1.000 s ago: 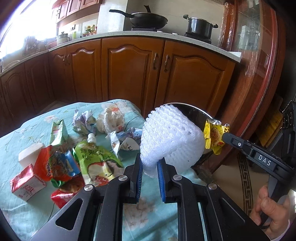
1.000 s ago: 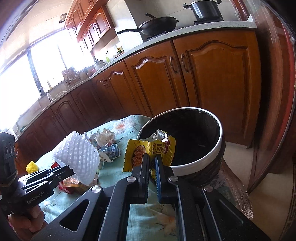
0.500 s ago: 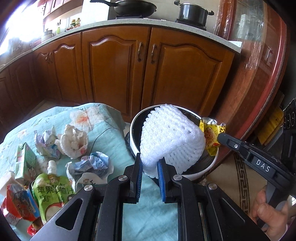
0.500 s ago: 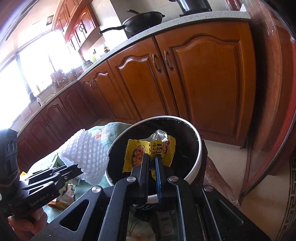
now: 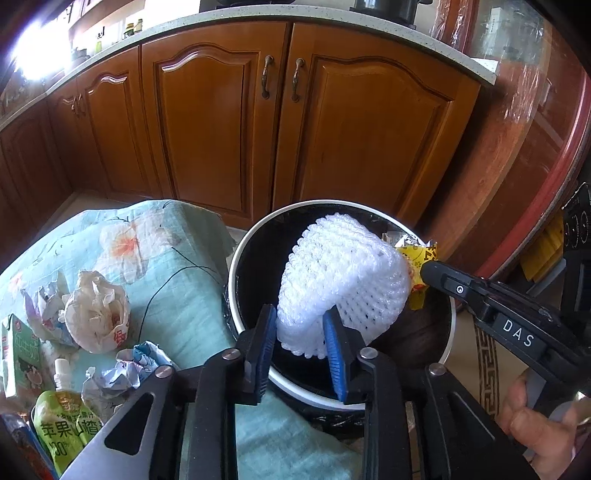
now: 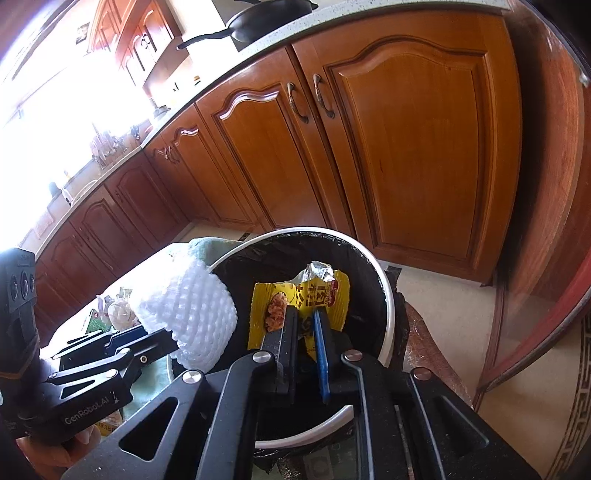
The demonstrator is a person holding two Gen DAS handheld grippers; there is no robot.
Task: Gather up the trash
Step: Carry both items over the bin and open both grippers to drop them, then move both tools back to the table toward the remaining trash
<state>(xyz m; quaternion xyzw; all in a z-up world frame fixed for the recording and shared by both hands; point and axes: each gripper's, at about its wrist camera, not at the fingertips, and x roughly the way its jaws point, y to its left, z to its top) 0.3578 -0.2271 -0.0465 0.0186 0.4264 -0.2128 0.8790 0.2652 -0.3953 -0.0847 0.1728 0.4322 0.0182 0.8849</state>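
At the bottom centre of the left wrist view, the left gripper (image 5: 301, 341) has its jaws opening around the white foam net (image 5: 340, 280); in the right wrist view, the right gripper (image 6: 304, 334) has its jaws opening beside the yellow wrapper (image 6: 325, 295); both items hang over the black-lined bin (image 5: 448, 343); farther left, crumpled paper (image 5: 96, 310) lies on the tablecloth (image 5: 192, 280).

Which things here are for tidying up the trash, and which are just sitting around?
For the job: foam net, yellow wrapper, bin, crumpled paper, juice pouch, both tongs.
Just there: cupboards, frying pan, tablecloth.
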